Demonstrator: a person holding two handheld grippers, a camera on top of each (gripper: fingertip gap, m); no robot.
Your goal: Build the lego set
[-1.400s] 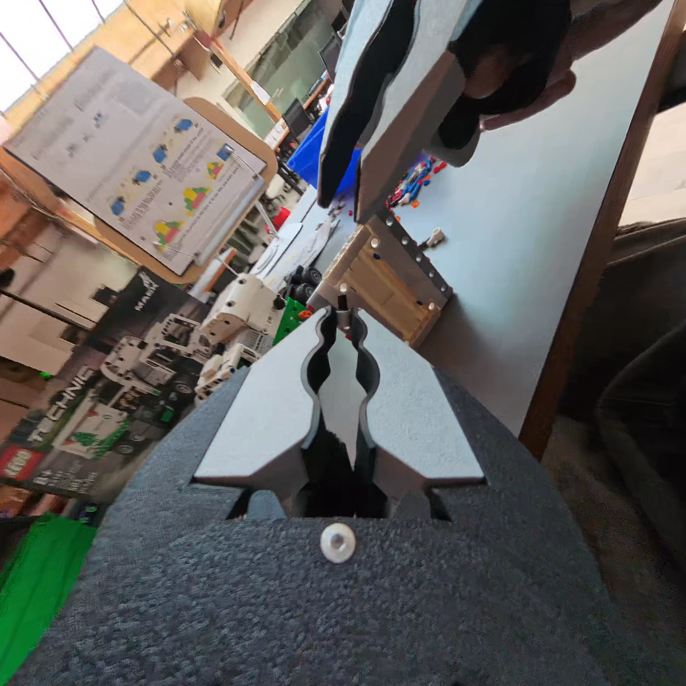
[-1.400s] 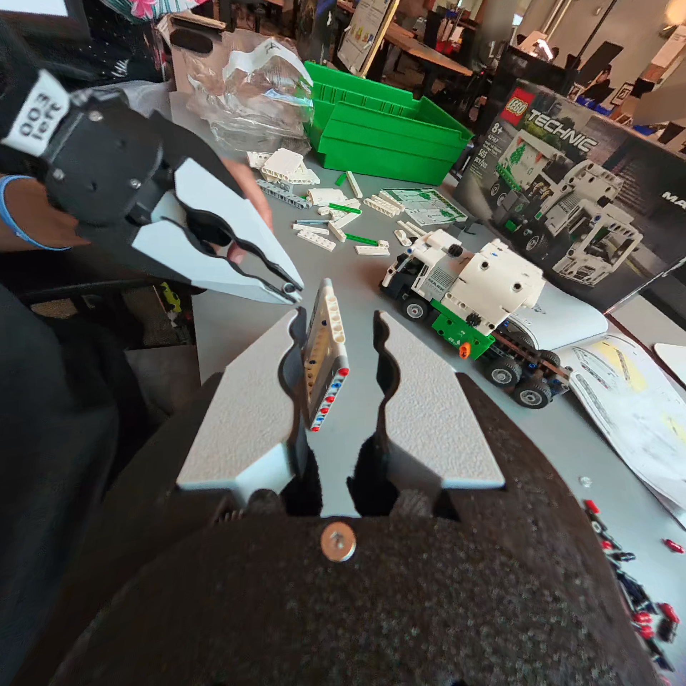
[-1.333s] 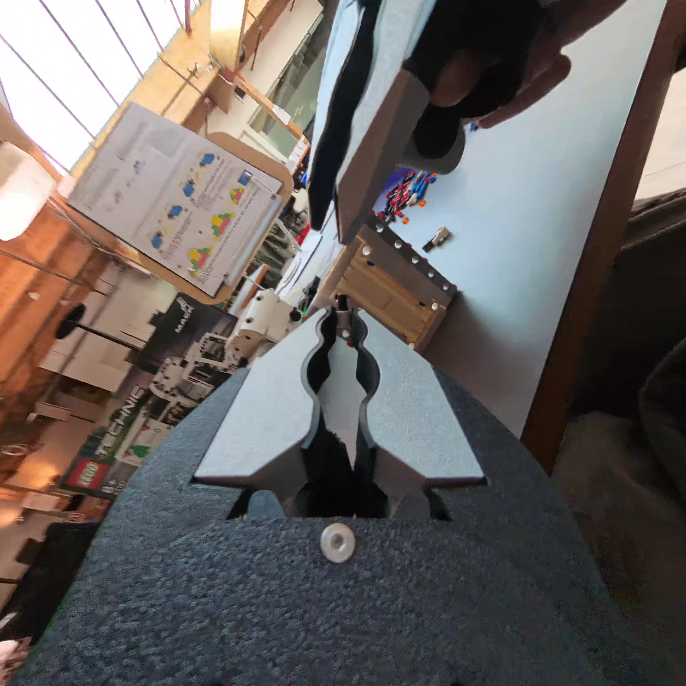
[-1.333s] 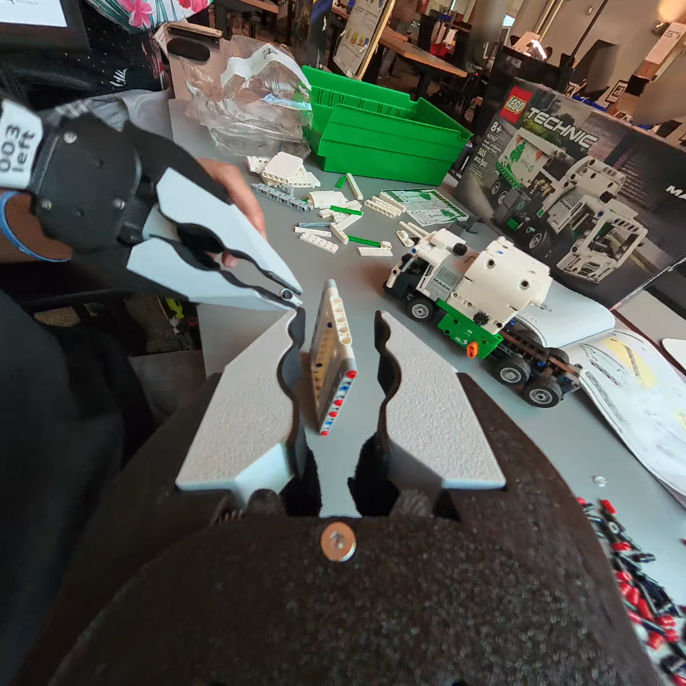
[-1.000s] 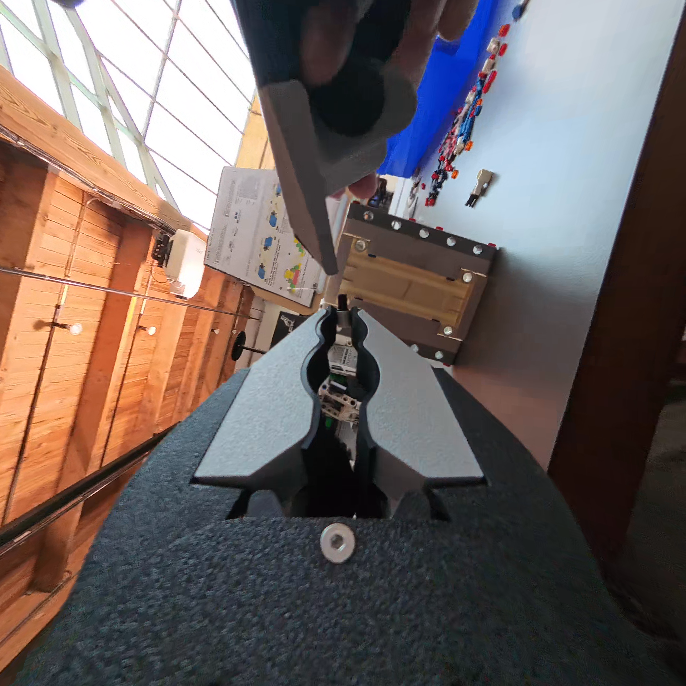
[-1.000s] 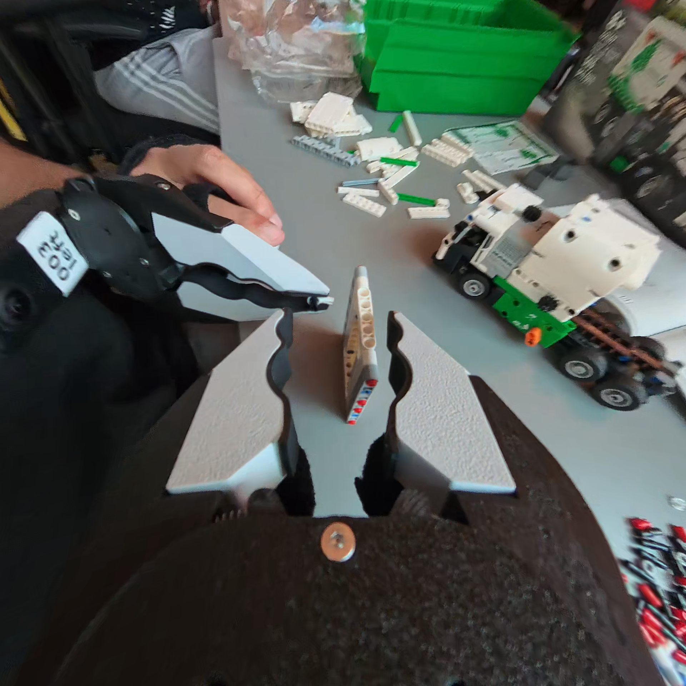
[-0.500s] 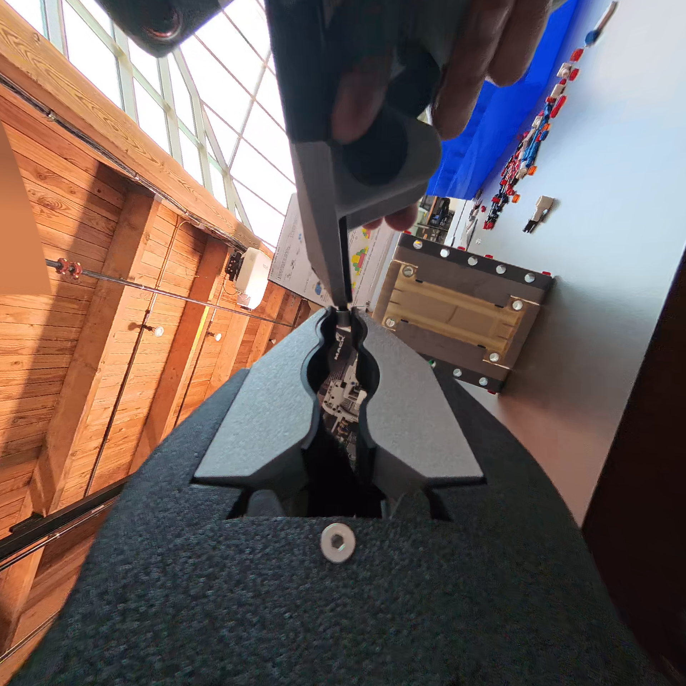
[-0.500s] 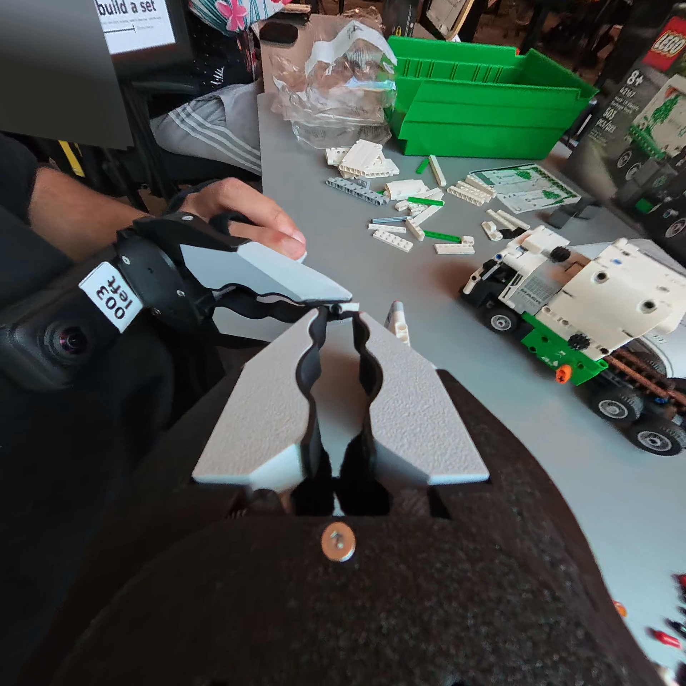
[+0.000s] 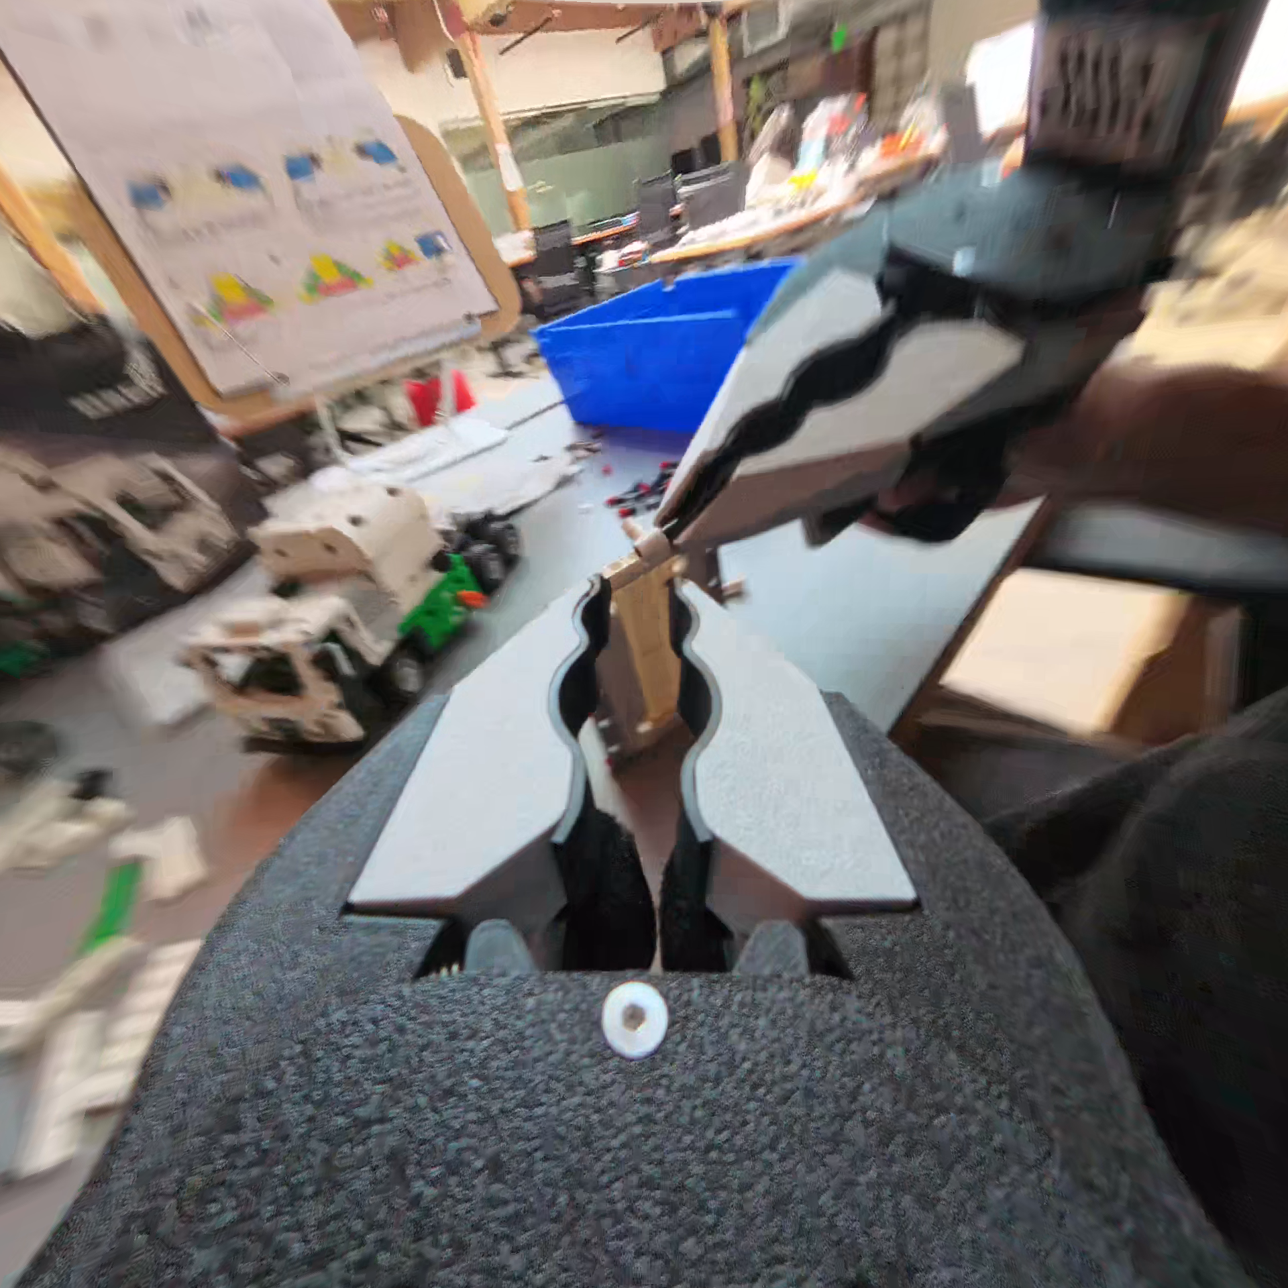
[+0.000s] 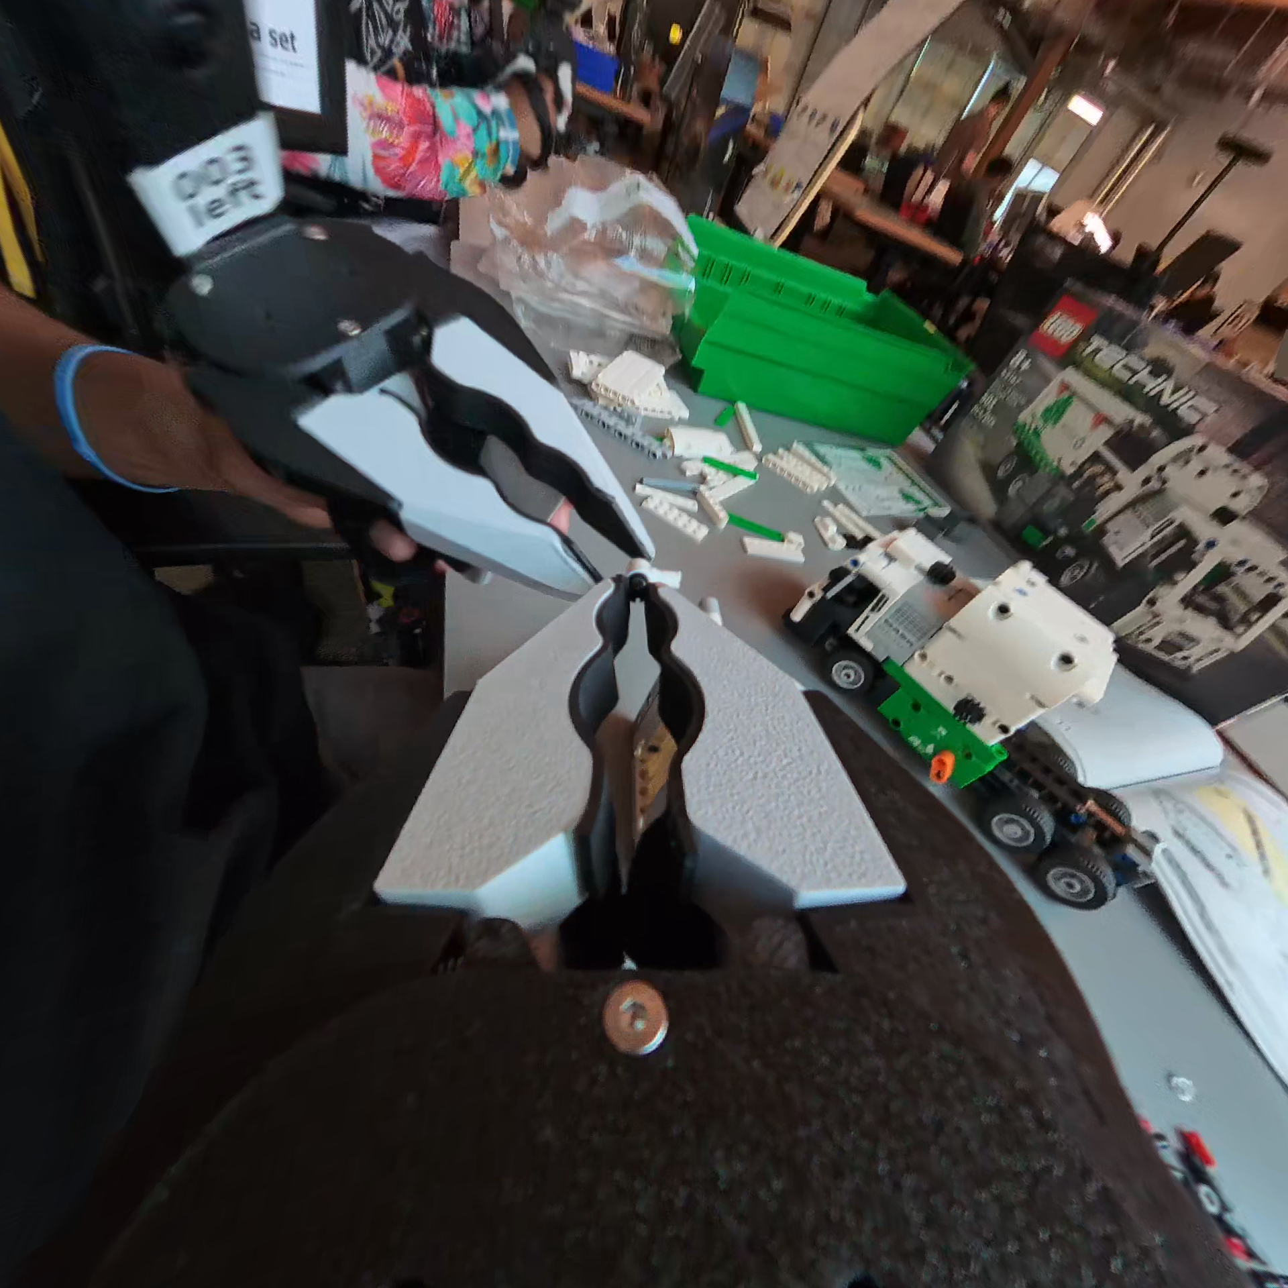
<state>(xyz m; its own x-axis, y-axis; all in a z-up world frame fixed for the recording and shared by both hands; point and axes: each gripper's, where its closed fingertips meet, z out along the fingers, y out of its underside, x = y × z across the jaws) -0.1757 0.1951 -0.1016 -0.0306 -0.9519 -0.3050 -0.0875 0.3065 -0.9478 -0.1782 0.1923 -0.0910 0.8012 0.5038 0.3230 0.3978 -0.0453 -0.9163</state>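
Observation:
My right gripper (image 10: 638,585) is shut on a small white connector piece (image 10: 655,577) with a black pin. My left gripper (image 9: 640,589) is open, with its tips just beside that piece. In the right wrist view the left gripper (image 10: 620,564) comes in from the upper left. In the left wrist view the right gripper (image 9: 665,526) comes in from the upper right, holding the piece (image 9: 652,543). A tan and grey panel (image 9: 645,648) stands on edge on the table below both grippers. The white and green truck (image 10: 962,669) stands to the right.
Loose white and green beams (image 10: 711,481) lie near a green bin (image 10: 801,355) and a plastic bag (image 10: 592,258). The set's box (image 10: 1129,474) and an open booklet (image 10: 1240,885) are behind and beside the truck. A blue bin (image 9: 641,369) and small red and black pins (image 9: 634,491) are farther off.
My right gripper closed on the small piece that my left gripper held. My left gripper has opened and let it go. Both views have swung round.

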